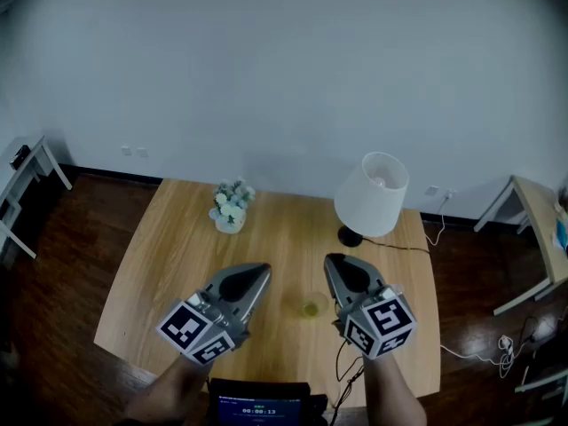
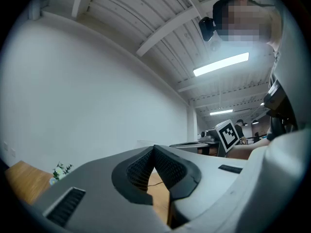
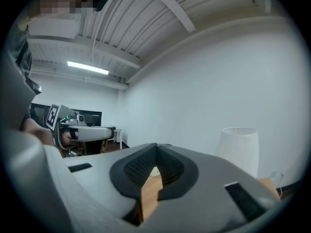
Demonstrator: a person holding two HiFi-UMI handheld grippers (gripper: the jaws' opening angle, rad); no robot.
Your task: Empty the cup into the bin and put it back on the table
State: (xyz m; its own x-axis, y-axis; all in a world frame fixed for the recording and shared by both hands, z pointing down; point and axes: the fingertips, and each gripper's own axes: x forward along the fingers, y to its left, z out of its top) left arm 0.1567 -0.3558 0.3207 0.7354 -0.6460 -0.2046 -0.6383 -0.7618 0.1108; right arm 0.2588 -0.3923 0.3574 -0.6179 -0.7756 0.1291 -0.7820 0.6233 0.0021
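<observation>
display (image 1: 257, 406): closest thing to you, that little screen at the bottom edge of the head view. Nothing to do with it, just don't bump it.
left gripper (image 1: 256, 275): clenched on nothing. Its own view shows the pads meeting at the tips with only table behind them. It hangs over the near half of the table, left of the cup.
right gripper (image 1: 335, 264): same deal, closed tight and empty, hanging just right of the cup and a bit past it.
cup (image 1: 311, 307): small and clear with something yellow-green in the bottom. It's upright on the table between your two grippers, nearer the right one and touching neither.
table (image 1: 151, 273): wooden. The flower pot (image 1: 231, 209) and the lamp (image 1: 373, 195) sit toward the far edge, well apart from the cup, so your approach is clear.
bin: can't spot it in any view, so find it before you lift anything.
step: I'd call this the very start. You're lining up and the cup isn't picked yet.
next move: probably spread the right gripper's jaws since it's closer, then drop them around the cup's wall. Squeeze gently, it looks like thin plastic to me. Keep it upright until you're actually over the bin.
</observation>
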